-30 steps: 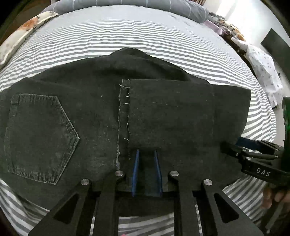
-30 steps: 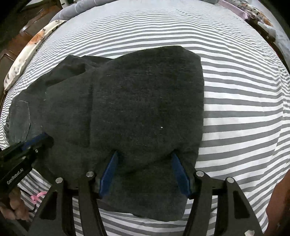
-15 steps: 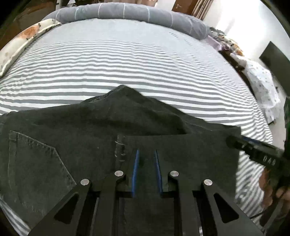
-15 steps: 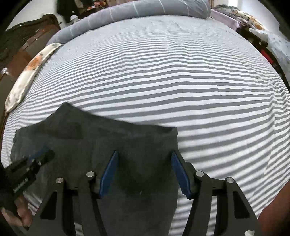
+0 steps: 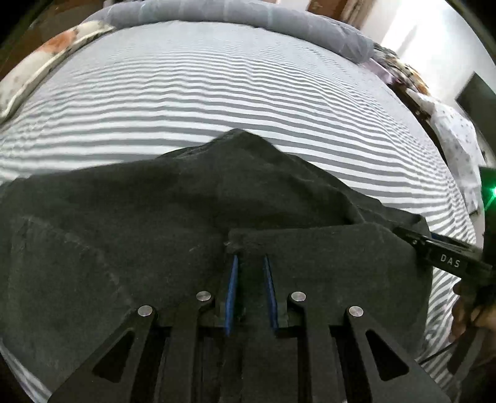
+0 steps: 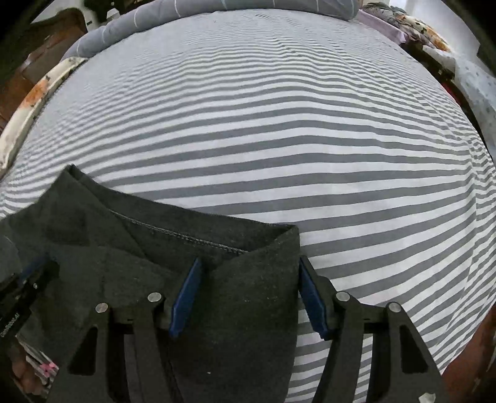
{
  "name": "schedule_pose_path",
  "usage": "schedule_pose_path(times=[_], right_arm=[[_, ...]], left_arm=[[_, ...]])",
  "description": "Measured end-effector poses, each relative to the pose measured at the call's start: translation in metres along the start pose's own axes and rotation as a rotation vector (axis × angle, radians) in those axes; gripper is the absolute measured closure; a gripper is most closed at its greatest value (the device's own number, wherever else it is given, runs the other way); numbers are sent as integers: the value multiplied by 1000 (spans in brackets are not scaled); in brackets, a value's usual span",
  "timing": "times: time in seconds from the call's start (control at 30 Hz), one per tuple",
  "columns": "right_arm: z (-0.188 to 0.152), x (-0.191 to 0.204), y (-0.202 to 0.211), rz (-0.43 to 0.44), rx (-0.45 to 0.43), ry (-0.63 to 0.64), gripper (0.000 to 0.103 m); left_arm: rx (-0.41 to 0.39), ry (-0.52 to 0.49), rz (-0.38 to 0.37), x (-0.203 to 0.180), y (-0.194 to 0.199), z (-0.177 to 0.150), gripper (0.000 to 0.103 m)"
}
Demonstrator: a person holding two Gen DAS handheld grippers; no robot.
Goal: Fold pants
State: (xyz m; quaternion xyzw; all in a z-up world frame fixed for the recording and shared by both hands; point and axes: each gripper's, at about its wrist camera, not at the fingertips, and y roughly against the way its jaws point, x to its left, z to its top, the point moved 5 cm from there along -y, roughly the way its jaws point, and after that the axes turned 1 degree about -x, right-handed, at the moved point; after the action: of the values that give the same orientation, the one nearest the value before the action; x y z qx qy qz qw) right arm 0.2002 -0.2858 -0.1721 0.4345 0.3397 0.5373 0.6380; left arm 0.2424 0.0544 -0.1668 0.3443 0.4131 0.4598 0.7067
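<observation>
Striped bedsheet (image 6: 310, 139) underlies pants (image 5: 155, 248) pinched between both jaws.

Pants (image 5: 192, 217) on bed (image 5: 217, 93), seemingly folded

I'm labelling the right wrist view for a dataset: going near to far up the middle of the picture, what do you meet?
Right gripper, with the dark pants between its fingers → striped bedsheet → grey bolster along the far edge of the bed.
</observation>
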Motion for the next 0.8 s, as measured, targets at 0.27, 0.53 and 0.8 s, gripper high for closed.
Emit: schedule_pose_path(times=[0.27, 0.53, 0.8], right_arm=[[-20, 8, 51, 45, -102, -10, 45], [-61, 58, 61, 109, -59, 66, 44], [-87, 96, 50, 116, -2, 127, 44]], left_arm=[[-78, 235, -38, 84, 71, -16, 83], [-159, 543, 19, 203, 128, -50, 81], [-121, 766, -138, 266, 129, -77, 79]])
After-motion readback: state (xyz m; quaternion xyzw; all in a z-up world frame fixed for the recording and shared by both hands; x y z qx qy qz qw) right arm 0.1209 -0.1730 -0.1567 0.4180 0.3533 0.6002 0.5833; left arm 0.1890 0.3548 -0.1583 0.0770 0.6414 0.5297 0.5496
